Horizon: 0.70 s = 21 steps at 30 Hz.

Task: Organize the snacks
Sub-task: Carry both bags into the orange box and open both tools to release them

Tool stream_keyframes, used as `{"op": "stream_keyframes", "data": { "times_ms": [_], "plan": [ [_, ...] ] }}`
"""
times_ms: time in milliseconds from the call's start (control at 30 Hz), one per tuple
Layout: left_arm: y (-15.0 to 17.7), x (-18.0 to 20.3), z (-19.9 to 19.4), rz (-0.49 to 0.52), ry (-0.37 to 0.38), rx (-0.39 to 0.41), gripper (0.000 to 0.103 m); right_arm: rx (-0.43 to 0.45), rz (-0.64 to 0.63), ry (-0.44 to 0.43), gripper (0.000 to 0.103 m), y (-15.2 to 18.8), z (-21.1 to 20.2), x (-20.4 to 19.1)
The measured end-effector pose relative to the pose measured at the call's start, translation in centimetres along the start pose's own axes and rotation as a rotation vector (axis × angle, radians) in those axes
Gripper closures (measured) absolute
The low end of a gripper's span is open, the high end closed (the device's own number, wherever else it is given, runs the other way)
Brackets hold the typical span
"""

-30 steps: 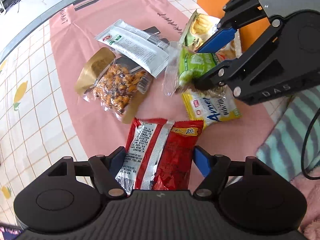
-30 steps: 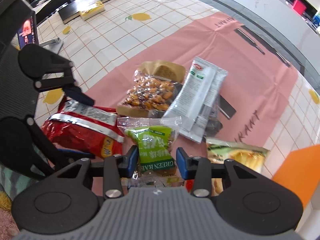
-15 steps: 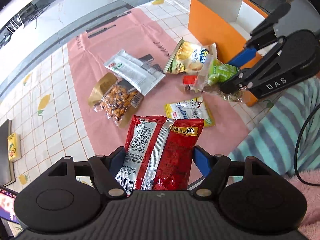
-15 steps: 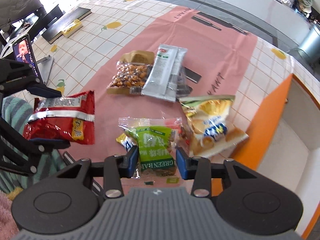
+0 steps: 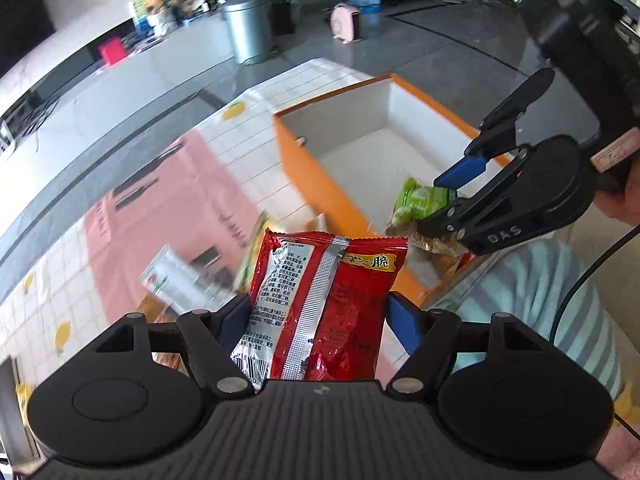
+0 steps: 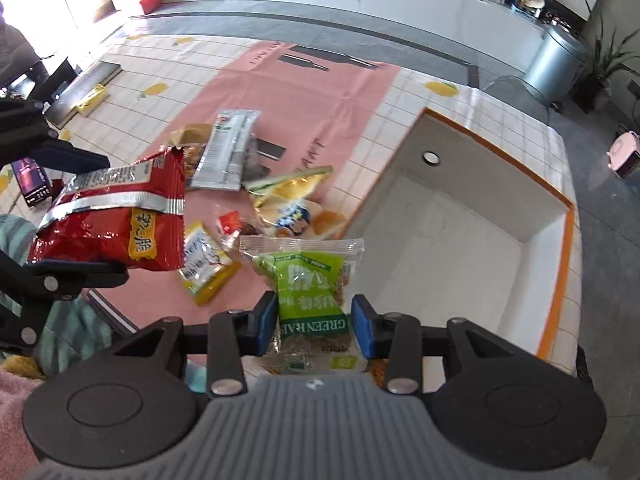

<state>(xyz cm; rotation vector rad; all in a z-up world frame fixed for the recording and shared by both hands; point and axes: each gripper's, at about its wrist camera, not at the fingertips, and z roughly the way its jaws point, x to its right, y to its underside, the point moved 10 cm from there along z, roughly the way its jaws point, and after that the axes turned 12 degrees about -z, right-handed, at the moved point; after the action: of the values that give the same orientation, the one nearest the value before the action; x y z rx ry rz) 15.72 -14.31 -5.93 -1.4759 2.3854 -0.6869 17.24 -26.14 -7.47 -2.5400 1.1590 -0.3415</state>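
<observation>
My left gripper [image 5: 320, 320] is shut on a red snack bag [image 5: 320, 300], held in the air; the bag also shows in the right wrist view [image 6: 116, 224]. My right gripper [image 6: 316, 320] is shut on a green raisin packet [image 6: 312, 284], held over the near corner of the orange box [image 6: 560, 264] with its white inside; from the left wrist view the packet [image 5: 420, 200] hangs above the box's [image 5: 304, 168] near end. On the pink mat [image 6: 304, 92] lie a silver packet [image 6: 228, 152], a yellow-green chip bag [image 6: 288, 196], a yellow packet [image 6: 204, 260] and a nut pouch [image 6: 188, 140].
A small red sachet [image 6: 230, 222] lies by the chip bag. A black book with a yellow box [image 6: 92, 94] is at the far left of the tiled table. A phone [image 6: 30, 178] stands at the left edge. A striped cloth [image 5: 532, 292] lies below the grippers.
Both grippers have lifted and swung right toward the orange box with their packets. The green packet now hangs over the box's near corner; the red bag is higher above the mat.
</observation>
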Motion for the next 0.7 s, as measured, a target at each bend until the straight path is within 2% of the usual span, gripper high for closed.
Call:
{"op": "stream_keyframes", "data": {
  "times_ms": [133,333,533,700],
  "plan": [
    [-2.3,3.7,2.0,0.064,0.024,-0.011,0.019,-0.036,0.036,0.034,0.067,2.6,0.5,3.4],
    [-5.4,7.2,6.2,0.141,0.049,-0.036,0.019,-0.077,0.04,0.059,0.067,5.3,1.8,7.7],
    [-5.9,8.6,11.1,0.369,0.007,-0.11,0.019,-0.099,0.014,0.048,0.067,6.3,4.0,10.4],
    [-5.7,9.2,14.0,0.527,0.017,-0.189,0.018,-0.092,-0.043,0.017,0.067,6.0,5.5,10.8]
  ]
}}
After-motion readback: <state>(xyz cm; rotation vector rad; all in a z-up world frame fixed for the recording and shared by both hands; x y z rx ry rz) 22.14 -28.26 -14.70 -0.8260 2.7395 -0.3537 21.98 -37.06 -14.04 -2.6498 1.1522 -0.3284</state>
